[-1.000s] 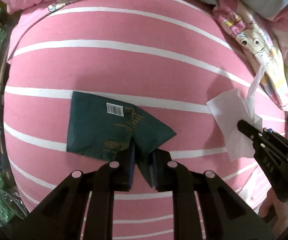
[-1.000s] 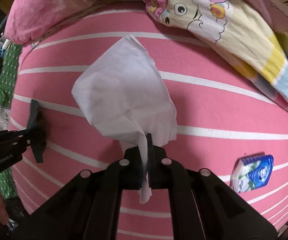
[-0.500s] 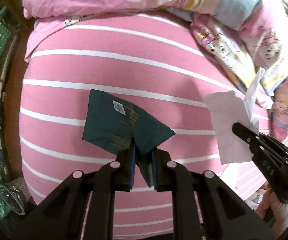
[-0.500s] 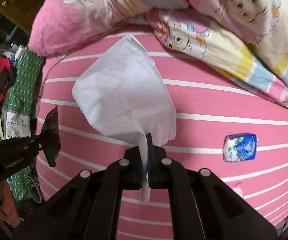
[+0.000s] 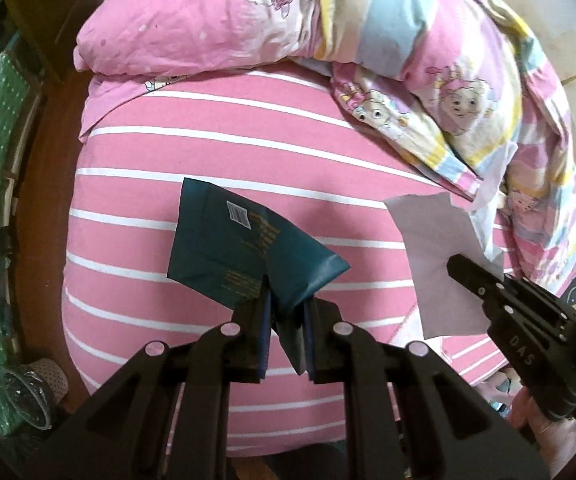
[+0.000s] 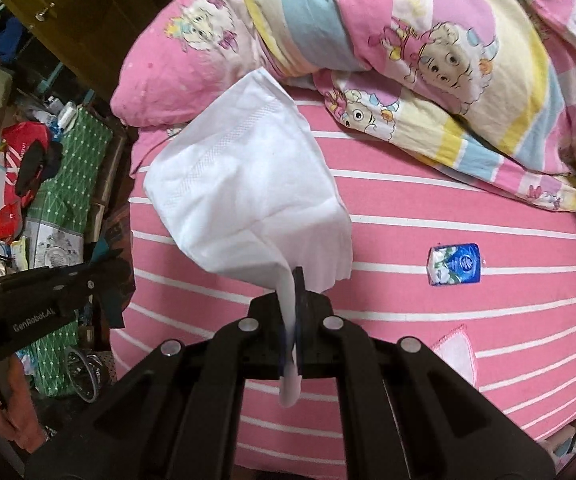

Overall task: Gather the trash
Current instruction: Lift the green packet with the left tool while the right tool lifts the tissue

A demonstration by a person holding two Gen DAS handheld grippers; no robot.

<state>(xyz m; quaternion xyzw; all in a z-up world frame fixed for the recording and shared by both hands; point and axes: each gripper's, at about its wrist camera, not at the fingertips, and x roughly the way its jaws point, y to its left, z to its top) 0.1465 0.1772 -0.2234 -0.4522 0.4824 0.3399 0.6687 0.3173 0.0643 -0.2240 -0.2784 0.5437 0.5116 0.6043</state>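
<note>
Reading "DAS" on right gripper (image 5: 457, 268); "GenRobot.AI" on left gripper (image 6: 106, 264).

print on the dark green wrapper (image 5: 244, 248) is too small to read; its lower tip hides between gripper fingers.

Packet (image 6: 455, 265) on bed (image 6: 427, 216), below quilt (image 6: 427, 60)
</note>
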